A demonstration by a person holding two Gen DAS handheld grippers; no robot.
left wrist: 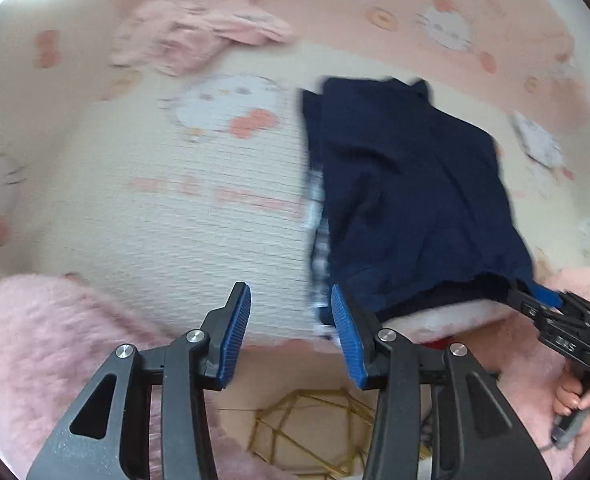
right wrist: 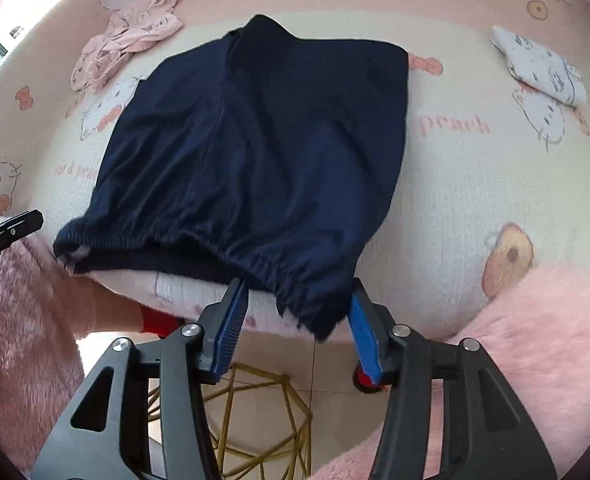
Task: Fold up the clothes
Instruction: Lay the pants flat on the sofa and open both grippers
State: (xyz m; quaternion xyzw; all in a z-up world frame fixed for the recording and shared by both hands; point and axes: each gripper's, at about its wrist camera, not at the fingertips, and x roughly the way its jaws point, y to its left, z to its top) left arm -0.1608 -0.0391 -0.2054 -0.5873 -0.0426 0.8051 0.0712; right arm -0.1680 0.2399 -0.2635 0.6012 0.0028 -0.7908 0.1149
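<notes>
My navy garment (right wrist: 251,152) lies spread on the cat-print bed cover (right wrist: 455,184), its gathered elastic hem (right wrist: 199,236) at the near edge and partly hanging over it; my right tongs (right wrist: 295,320) stand released, the blue pads apart on either side of the hem's drooping corner, neither pad pressing the cloth; my left tongs (left wrist: 291,320) are likewise parted and hold nothing, with the garment's near left corner just beside the right-hand pad; from the left wrist view the right tongs (left wrist: 547,300) show at the far right, at the hem, gripped by my hand (left wrist: 575,396); a crumpled pink garment (right wrist: 123,48) lies at the far left of the cover, well apart from the navy one; a folded white printed garment (right wrist: 543,68) lies at the far right; my fluffy pink sleeves (right wrist: 535,340) frame the lower corners; below the bed edge a gold wire frame (right wrist: 255,412) stands on the pale floor (right wrist: 335,384)
</notes>
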